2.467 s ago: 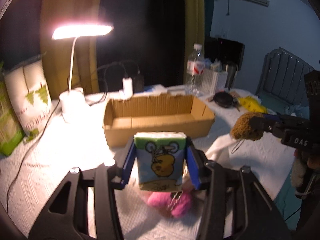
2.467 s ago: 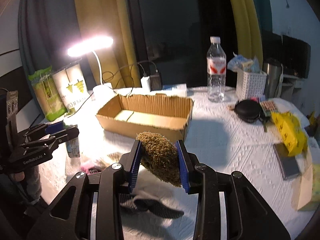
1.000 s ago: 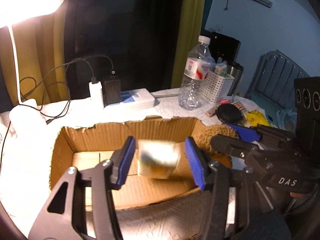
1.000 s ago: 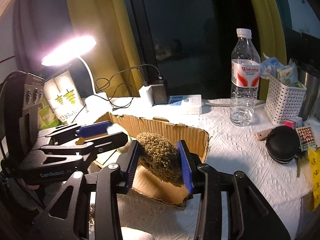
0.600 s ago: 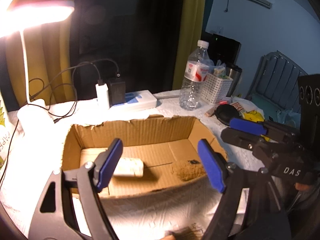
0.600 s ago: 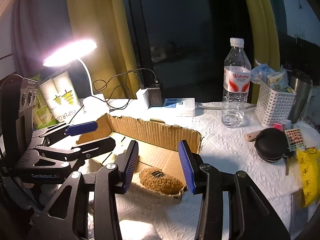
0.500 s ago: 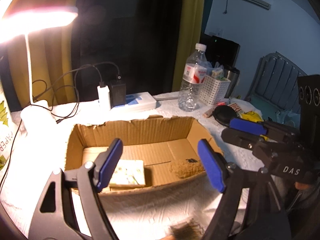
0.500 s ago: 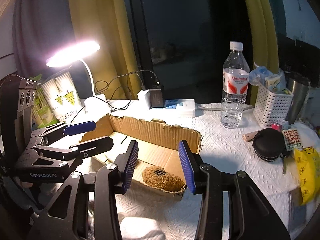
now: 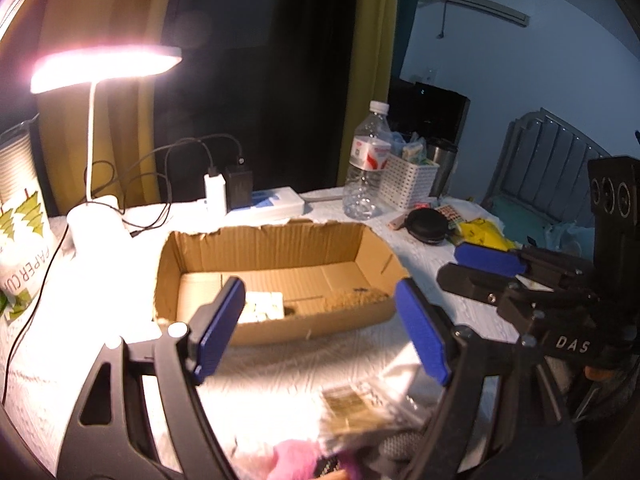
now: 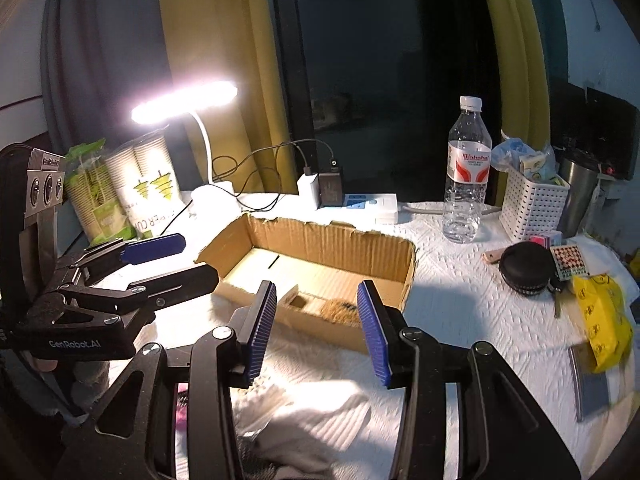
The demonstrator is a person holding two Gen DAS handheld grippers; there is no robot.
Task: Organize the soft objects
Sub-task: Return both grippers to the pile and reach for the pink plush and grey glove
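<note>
Cardboard box sat on the white tablecloth in the left wrist view, holding a tissue pack and a brown plush. The left gripper was spread wide, empty. From the right wrist, the right gripper likewise gaped, holding nothing, just short of the box with the plush inside.
</note>
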